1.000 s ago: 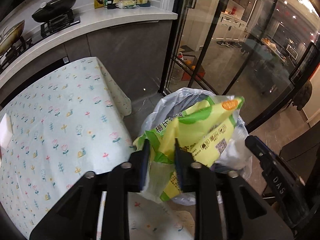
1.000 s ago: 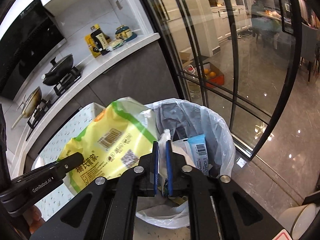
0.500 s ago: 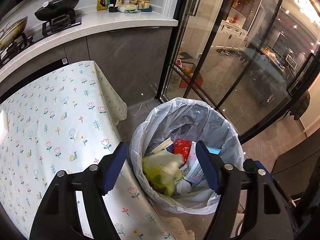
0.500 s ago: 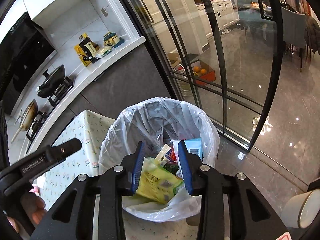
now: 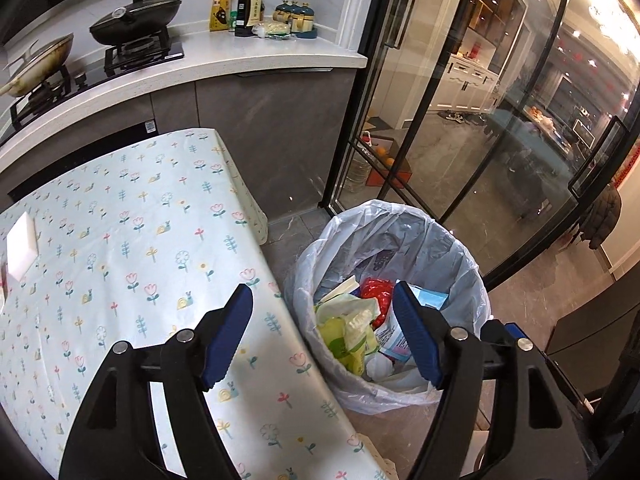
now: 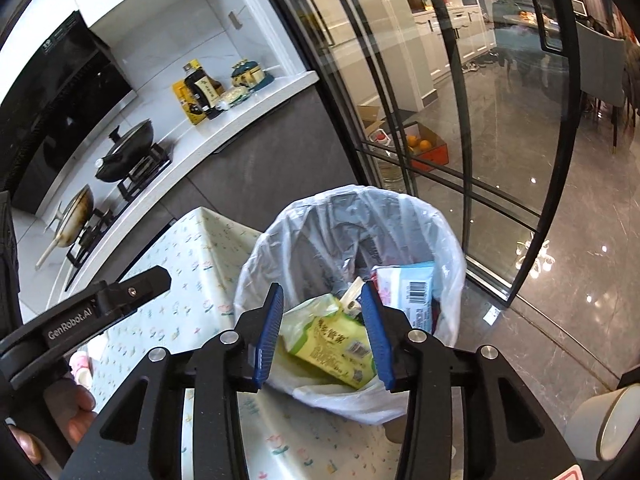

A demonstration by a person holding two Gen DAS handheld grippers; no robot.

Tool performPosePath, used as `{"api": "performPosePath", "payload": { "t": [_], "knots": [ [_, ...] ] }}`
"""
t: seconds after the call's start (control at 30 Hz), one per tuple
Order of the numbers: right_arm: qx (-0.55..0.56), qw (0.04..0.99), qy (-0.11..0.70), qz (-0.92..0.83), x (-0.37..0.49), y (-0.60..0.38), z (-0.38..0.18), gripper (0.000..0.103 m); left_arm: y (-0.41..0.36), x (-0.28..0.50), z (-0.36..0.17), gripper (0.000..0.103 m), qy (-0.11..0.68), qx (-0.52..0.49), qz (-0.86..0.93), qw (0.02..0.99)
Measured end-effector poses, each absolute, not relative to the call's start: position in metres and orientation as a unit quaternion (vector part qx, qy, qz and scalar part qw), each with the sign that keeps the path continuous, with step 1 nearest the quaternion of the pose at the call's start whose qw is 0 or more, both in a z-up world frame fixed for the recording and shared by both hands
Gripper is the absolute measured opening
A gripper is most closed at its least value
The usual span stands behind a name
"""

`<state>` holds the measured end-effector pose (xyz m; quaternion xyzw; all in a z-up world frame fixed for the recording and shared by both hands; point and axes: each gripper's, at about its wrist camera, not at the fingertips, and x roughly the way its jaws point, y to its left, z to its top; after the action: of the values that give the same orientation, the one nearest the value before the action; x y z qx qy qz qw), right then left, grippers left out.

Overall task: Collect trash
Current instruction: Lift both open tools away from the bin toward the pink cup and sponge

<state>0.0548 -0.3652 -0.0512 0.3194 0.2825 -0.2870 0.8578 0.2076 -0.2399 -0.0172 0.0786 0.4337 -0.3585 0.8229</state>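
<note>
Table (image 5: 120, 240): covered by a pale cloth printed with small flowers and snails; fills the left of the left wrist view, edge just beside the bin.
Counter (image 5: 224, 60): white top behind the table, carrying a lidded black pan (image 5: 134, 16), a dark bottle (image 5: 249, 10) and a yellow packet (image 5: 221, 6).
Trash bin (image 5: 464, 264): on the floor between table edge and glass doors, lined with a translucent white bag.
Left gripper (image 5: 322, 338): spread wide, nothing between the blue pads; left finger over the tablecloth, right finger over the bin's mouth.
Right gripper (image 6: 322, 334): spread apart and empty, held above the bin's near rim.
Yellow-green snack bag (image 6: 332, 346): lying inside the bin, crumpled, seen between the right gripper's fingers, touching neither.
Blue-and-white wrapper (image 6: 412, 292): inside the bin, barcode up, right of the snack bag.
Red wrapper (image 5: 376, 292): inside the bin, partly buried among the other trash.
White block (image 5: 22, 246): on the table's far left.
</note>
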Motion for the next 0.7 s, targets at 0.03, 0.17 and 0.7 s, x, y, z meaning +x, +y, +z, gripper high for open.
{"api": "performPosePath", "payload": {
  "t": [0.03,0.17,0.7],
  "knots": [
    [0.317,0.859,0.283,-0.285,0.055,-0.361,-0.05,0.041,-0.236,0.208,-0.016,0.07,0.434,0.075,-0.357,0.824],
    [0.31,0.864,0.284,-0.277,0.059,-0.347,-0.045,0.041,-0.218,0.21,-0.013,0.071,0.433,0.065,-0.35,0.828],
    [0.278,0.884,0.292,-0.238,0.081,-0.28,-0.024,0.045,-0.145,0.223,-0.009,0.072,0.436,0.033,-0.314,0.843]
  ]
}}
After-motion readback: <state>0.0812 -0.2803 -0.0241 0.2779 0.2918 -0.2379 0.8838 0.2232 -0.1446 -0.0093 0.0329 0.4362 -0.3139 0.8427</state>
